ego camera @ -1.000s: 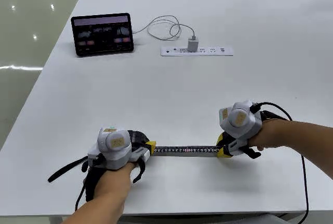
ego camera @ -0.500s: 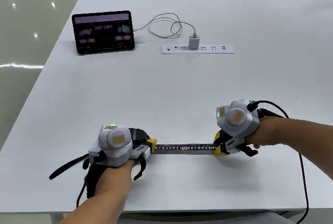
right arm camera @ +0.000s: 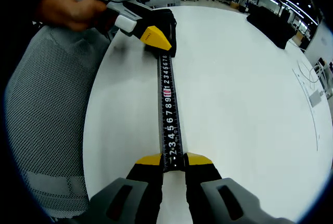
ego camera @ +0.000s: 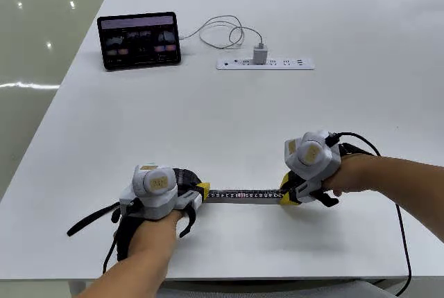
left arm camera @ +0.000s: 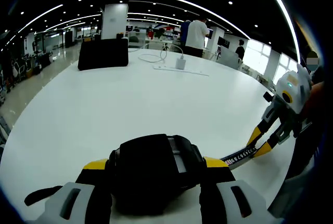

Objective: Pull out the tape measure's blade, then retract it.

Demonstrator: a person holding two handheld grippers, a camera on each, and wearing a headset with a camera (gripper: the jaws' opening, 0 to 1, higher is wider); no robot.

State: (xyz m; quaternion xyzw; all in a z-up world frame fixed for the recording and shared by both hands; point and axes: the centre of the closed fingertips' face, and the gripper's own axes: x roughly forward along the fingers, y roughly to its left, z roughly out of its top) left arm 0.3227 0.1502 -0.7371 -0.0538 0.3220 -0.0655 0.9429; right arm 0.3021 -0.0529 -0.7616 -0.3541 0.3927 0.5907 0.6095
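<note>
White desk (ego camera: 229, 125), bright office lighting: the left claw (left arm camera: 156, 164) was clamped on the black tape measure (left arm camera: 153, 174), its yellow-tipped jaws pressed against either side of the case. A short length of blade (right arm camera: 167, 109) ran straight from the case to the right claw (right arm camera: 174, 160), whose jaws were clenched on the blade's free end. The printed numerals read clearly along the blade in the right gripper view. The blade lay low over the desk between the two claws, near the edge closest to the person, whose hands (ego camera: 347, 177) held a claw at either end. Well beyond both claws, on the far side of the desk, a dark tablet (ego camera: 139, 40) stood propped up. To its right lay a white power strip (ego camera: 266, 64) with a charger (ego camera: 260, 55) plugged in and a looped cable (ego camera: 222, 34).
</note>
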